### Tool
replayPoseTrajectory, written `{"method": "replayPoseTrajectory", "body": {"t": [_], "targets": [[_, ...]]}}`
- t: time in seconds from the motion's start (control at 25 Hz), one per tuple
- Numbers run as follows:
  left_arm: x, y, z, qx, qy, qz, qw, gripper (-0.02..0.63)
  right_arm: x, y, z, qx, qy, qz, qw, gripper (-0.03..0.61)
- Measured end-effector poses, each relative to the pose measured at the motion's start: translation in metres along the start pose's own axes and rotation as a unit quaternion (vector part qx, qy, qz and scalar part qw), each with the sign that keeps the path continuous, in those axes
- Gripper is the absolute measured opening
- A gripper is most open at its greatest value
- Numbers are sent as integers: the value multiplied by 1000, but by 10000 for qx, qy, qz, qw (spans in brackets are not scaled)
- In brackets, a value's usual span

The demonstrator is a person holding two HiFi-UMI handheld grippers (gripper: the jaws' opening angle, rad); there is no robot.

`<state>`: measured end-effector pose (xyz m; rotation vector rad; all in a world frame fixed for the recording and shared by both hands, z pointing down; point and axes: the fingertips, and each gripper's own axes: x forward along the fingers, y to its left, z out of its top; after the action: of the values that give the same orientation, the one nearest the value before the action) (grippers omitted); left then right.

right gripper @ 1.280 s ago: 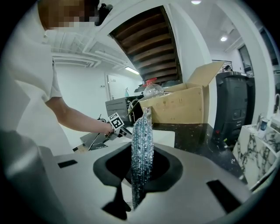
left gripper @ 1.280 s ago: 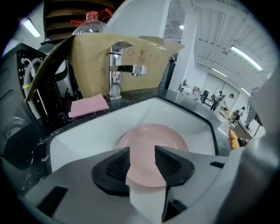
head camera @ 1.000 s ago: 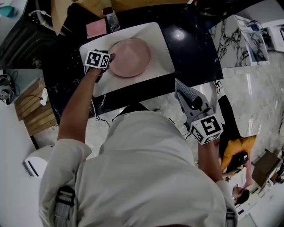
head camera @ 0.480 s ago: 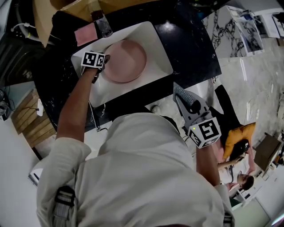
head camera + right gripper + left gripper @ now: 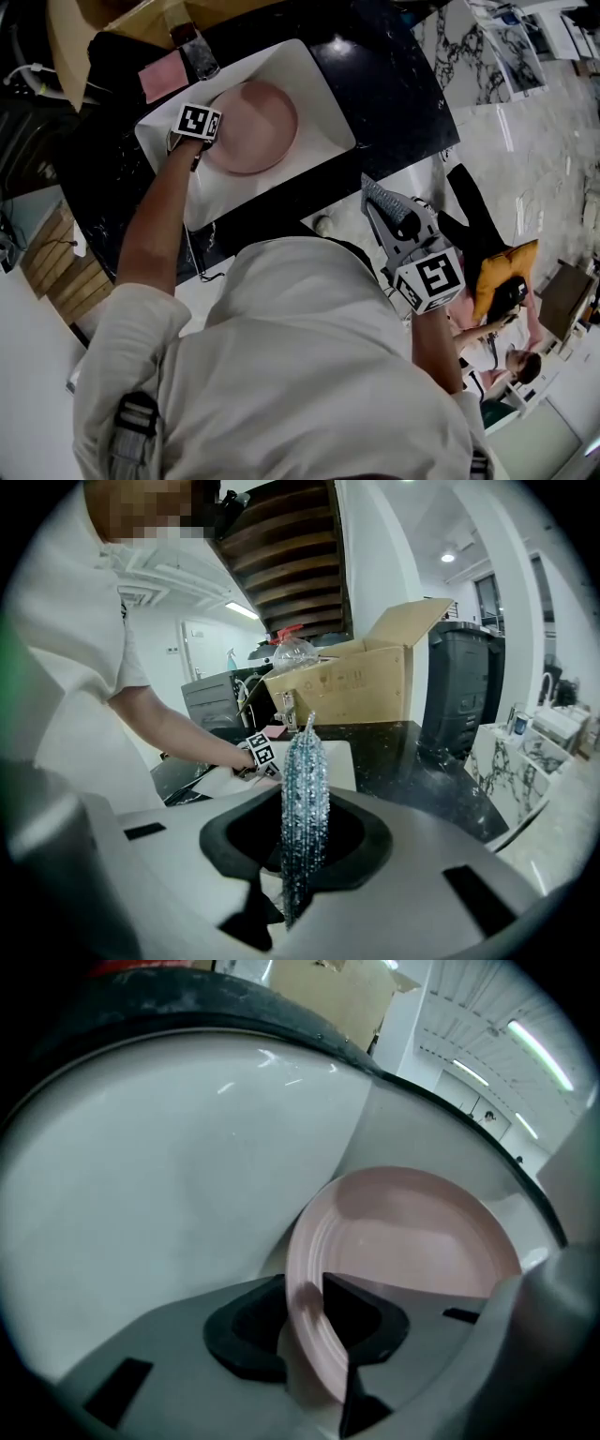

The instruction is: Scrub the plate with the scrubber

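The left tongs [image 5: 307,1321], jaws just closing, pinch only the rim of the plate [image 5: 246,127] lying in the sink [image 5: 314,94], while the right tongs [image 5: 305,855] clamp the scrubber [image 5: 305,789] off the desk [image 5: 394,84]; scrubbing pressure could lever the plate from that thin grip and chip it.

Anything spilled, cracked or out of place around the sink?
Nothing stands out: the pink plate lies whole in the white sink, no spill shows, and the right gripper clamps the scrubber.
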<state>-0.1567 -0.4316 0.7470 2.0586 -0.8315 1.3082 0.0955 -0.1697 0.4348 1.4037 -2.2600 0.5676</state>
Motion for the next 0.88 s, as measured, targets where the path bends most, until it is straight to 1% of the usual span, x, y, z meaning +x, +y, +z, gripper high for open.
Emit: {"method": "replayPoseTrajectory", "body": {"t": [0.04, 0.08, 0.16, 0.28, 0.4, 0.48, 0.6, 0.76, 0.88], "targets": [[1, 3, 0, 37, 5, 108, 9999, 87, -2, 0, -1, 6, -2, -22, 10000, 78], [1, 4, 1, 45, 4, 154, 9999, 86, -5, -1, -1, 12, -9, -43, 10000, 78], [1, 4, 1, -28, 20, 92, 10000, 79, -10, -2, -3, 31, -5, -84, 10000, 78], [-4, 0, -1, -392, -53, -91, 9992, 64, -17, -4, -9, 49, -1, -131, 9999, 78], [-15, -1, -1, -850, -323, -154, 9957, 41, -21, -6, -11, 34, -46, -106, 9999, 78], [-26, -3, 0, -1035, -507, -175, 9932, 31, -24, -8, -11, 7, -88, -72, 9999, 78], [-45, -4, 5, -1179, -811, -132, 9896, 18, -26, -12, -10, -51, -179, 1, 9998, 78], [-71, -2, 10, -1411, -1130, 98, 9835, 9, -27, -15, -8, -137, -287, 161, 9994, 78], [-91, -3, 17, -1427, -1297, 293, 9808, 9, -28, -17, -5, -220, -380, 303, 9986, 78]]}}
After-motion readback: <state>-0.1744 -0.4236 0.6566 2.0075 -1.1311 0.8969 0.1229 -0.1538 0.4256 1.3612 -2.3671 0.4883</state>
